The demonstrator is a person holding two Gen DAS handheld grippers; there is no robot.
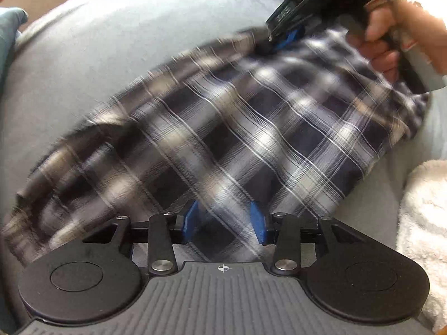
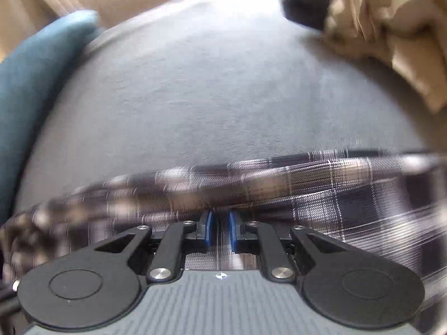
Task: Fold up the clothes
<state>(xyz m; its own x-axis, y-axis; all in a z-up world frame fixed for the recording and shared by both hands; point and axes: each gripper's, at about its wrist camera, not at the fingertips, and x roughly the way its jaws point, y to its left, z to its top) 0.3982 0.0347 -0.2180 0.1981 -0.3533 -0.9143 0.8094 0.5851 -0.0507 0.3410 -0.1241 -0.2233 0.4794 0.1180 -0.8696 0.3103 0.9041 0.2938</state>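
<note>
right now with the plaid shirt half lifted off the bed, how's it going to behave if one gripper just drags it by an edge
Probably floppy: the plaid shirt drapes and bunches along its far edge rather than holding shape. It looks thin and light, so it should trail after the right gripper, whose pads pinch a fold. On the grey bed cover it may crease rather than slide flat. The left gripper stands open over it.

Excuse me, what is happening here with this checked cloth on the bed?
A person is folding a plaid garment on a grey bed sheet, with a gripper in each hand. The right gripper is clamped on the garment's edge. The left gripper stands over the cloth with its jaws apart, not gripping. A beige clothes pile waits beyond.
</note>
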